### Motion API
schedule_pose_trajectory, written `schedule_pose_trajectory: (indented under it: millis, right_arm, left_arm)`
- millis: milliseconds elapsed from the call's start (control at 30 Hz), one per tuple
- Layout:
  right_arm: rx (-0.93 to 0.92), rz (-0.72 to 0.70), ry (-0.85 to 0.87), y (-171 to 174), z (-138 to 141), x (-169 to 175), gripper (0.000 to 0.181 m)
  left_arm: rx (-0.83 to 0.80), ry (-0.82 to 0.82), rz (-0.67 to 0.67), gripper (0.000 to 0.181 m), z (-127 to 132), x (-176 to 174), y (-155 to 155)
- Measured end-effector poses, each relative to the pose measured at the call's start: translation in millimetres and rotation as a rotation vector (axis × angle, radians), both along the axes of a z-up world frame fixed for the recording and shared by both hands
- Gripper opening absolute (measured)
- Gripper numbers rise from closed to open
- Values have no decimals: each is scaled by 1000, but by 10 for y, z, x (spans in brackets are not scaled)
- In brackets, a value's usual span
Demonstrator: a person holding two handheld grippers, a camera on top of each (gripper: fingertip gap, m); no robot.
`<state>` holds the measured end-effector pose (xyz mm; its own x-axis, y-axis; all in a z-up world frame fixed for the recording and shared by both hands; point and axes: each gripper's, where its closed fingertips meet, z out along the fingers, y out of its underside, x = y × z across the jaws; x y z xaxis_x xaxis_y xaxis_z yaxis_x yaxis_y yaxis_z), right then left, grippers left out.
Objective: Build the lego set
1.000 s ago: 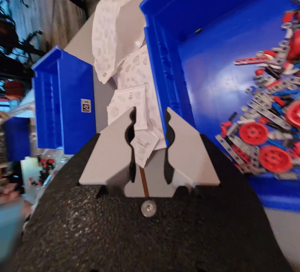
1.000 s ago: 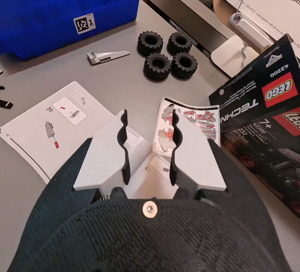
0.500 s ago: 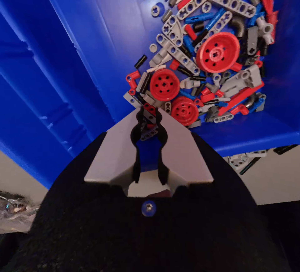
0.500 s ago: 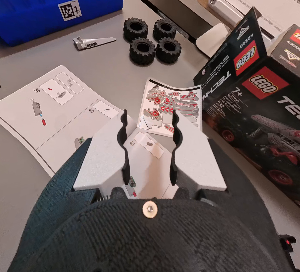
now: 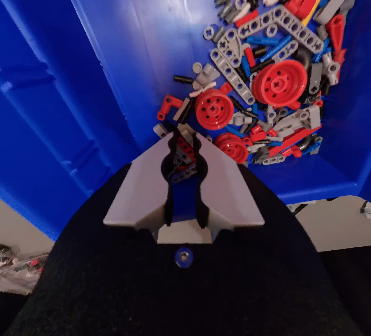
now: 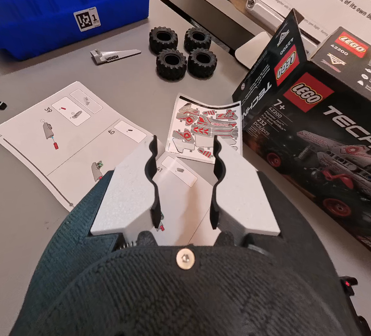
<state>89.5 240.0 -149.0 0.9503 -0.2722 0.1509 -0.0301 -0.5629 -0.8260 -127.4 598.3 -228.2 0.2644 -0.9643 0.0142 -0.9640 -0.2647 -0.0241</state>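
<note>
Lego pieces [image 5: 261,89] lie heaped in a blue bin [image 5: 100,85]; the left hand-held gripper [image 5: 184,137] has its narrow gap over a red holed beam [image 5: 185,148], grip uncertain. The right hand-held gripper [image 6: 184,143] hangs spread above the instruction booklet [image 6: 70,135]; beyond lie the sticker sheet [image 6: 206,125] and 4 black tyres [image 6: 182,53] on the desk [image 6: 124,77].

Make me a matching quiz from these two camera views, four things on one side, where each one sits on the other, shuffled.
Things:
1. red wheels
2. black tyres
3. sticker sheet
4. left tongs

Places:
A. between the open booklet and the box
B. inside the blue bin, among loose pieces
C. grouped in a square on the grey table
D. tips at the near edge of the pile, around a red beam

Pairs: 1-B, 2-C, 3-A, 4-D
</note>
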Motion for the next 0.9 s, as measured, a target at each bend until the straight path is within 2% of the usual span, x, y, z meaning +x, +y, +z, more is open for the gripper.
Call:
schedule_pose_trajectory:
  millis: [67, 100, 167, 333, 467, 567, 667, 733, 800, 900]
  right_arm:
    - [-3, -5, -3, -35, 8, 5, 55]
    - [0, -8, -6, -54, 15, 8, 55]
    - [8, -13, -6, -87, 36, 8, 55]
    - [14, -20, -21, -185, 88, -2, 55]
    - [30, -27, -27, -287, 123, -9, 55]
    - [47, -8, -32, -350, 136, -71, 55]
    - [77, 45, -21, -372, 132, -245, 53]
    - [113, 85, -12, -364, 129, -395, 53]
    - [172, 135, 26, -323, 141, -590, 51]
    - [284, 243, 145, -217, 184, -994, 48]
  left_arm:
    - [24, 37, -8, 32, -9, -67, 13]
    - [20, 34, 2, 32, -15, -62, 12]
    - [-30, 8, -1, 13, -45, -9, -42]
    - [57, -45, -2, 8, 47, 37, 76]
    - [201, -227, 61, 7, 420, 212, 259]
    - [302, -524, 101, 7, 999, 418, 254]
    - [258, -949, 53, 7, 1745, 598, -253]
    - [201, -1140, -36, 7, 2060, 589, -769]
    - [133, -1261, -125, 6, 2168, 551, -1327]
    - [-29, -1388, -198, 6, 2046, 547, -2170]
